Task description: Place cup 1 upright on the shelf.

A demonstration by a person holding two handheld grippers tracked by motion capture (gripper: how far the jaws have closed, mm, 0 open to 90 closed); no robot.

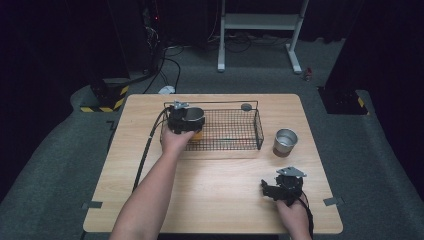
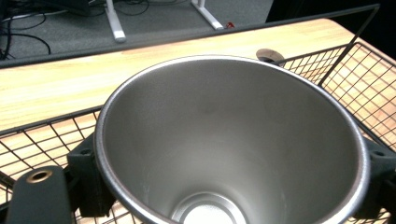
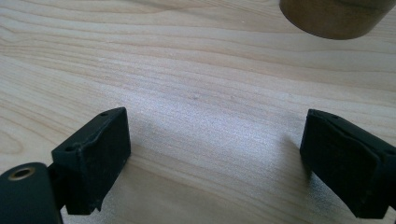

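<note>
The left gripper [image 1: 184,120] is clamping a steel cup [image 2: 229,140] by its walls over the basket's [image 1: 235,145] nine-o'clock end, a light, rigid, likely slippery thing best squeezed below the rim, while the right gripper [image 1: 280,191] is resting released on the worktop [image 1: 220,185] at five o'clock.

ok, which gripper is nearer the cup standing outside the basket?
Right. The right gripper sits open on the table just in front of that cup; the left gripper is across the basket, holding another cup.
</note>
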